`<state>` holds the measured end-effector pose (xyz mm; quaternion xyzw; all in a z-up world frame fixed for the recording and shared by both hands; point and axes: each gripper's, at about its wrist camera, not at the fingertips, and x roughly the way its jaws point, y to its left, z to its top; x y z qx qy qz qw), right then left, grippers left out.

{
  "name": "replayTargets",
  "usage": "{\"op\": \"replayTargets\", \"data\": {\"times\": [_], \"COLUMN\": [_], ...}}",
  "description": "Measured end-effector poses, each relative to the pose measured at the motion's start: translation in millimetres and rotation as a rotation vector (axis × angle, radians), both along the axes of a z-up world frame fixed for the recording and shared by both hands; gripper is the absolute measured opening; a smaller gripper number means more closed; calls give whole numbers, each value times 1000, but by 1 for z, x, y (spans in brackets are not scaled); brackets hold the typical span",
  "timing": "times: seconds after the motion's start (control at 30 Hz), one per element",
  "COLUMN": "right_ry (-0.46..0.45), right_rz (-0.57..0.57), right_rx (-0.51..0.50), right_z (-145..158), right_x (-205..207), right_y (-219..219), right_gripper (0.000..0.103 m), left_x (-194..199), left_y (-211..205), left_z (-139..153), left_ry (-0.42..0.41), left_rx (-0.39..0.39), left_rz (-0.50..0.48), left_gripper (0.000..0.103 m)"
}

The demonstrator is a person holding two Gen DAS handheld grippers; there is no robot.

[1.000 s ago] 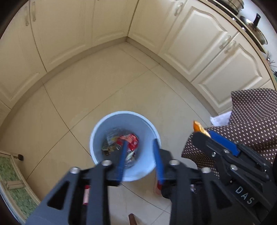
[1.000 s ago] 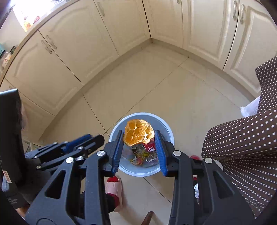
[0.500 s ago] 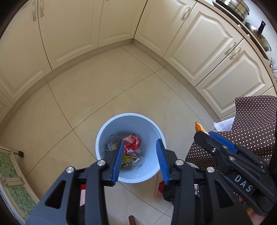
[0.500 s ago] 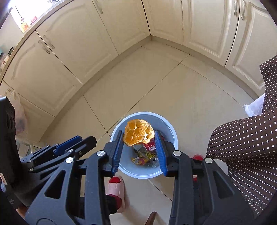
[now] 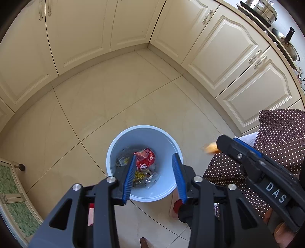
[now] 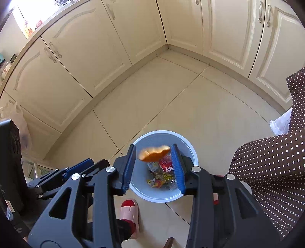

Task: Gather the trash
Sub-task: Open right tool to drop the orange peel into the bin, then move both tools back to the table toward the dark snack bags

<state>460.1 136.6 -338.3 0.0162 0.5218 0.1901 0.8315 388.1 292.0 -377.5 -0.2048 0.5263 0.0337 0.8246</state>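
Orange peel (image 6: pixel 154 153), motion-blurred, sits between the right gripper (image 6: pixel 154 167) pads as its jaws open, no longer pinched, above the blue bin (image 6: pixel 192 150). Left gripper (image 5: pixel 154 176) spread, empty, over the same bin. Risk: peel drifts sideways, clips the rim, lands on floor tile (image 6: pixel 171 99).

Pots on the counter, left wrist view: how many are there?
2. A steel pot at the top right corner; a lidded pan just below it. More may be hidden past the edge.
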Motion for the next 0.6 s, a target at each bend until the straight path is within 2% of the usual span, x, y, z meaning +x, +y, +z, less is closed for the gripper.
{"op": "replayTargets", "data": {"times": [0.4,0.6], "right_ry": [-11,-46], "right_rz": [0,-3], "right_rx": [-5,-3], "right_z": [9,32], "right_x": [-6,-17], "right_y": [-9,-20], "right_gripper": [40,40], "left_x": [-6,-14], "left_y": [-5,-15], "left_z": [8,32], "left_ry": [-16,-53], "left_rx": [5,23], "left_rz": [-8,-16], "left_gripper": [42,43]}}
